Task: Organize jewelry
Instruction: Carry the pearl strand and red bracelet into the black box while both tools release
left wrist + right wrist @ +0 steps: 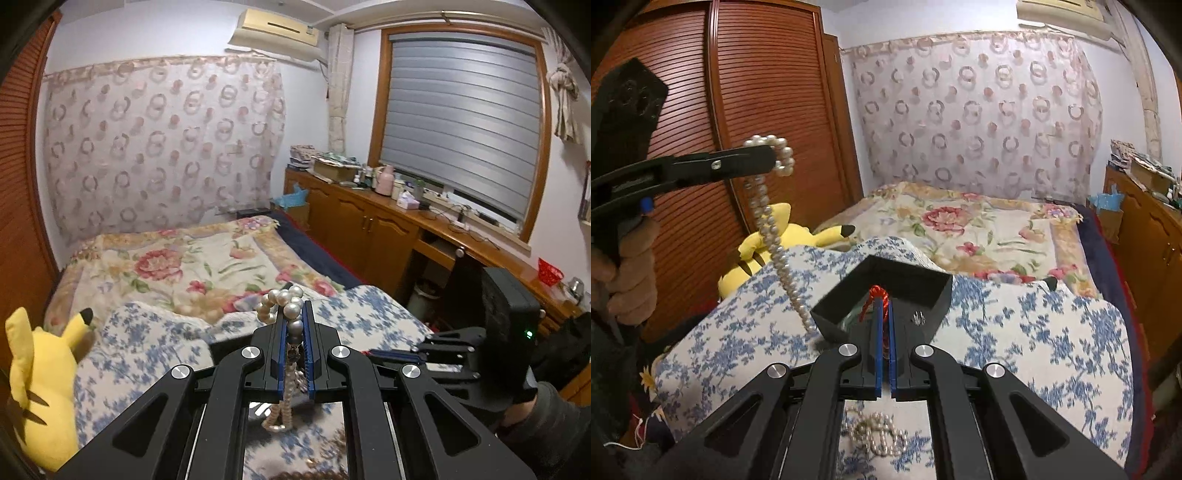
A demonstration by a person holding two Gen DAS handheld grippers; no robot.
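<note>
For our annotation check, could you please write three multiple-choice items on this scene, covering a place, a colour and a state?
1. Where does the black tray sit?
A. on the blue-flowered quilt
B. on the wooden cabinet
C. on the floor

2. What colour is the cord in the right gripper?
A. green
B. red
C. white

3. What is the left gripper doing?
A. open, nothing in it
B. shut on the tray
C. shut on the pearl necklace

Answers: 1 A, quilt lies under the tray; 2 B, red loop at the tips; 3 C, pearls hang from it.

Red item (877,295) mostly behind fingers (892,332)
</note>
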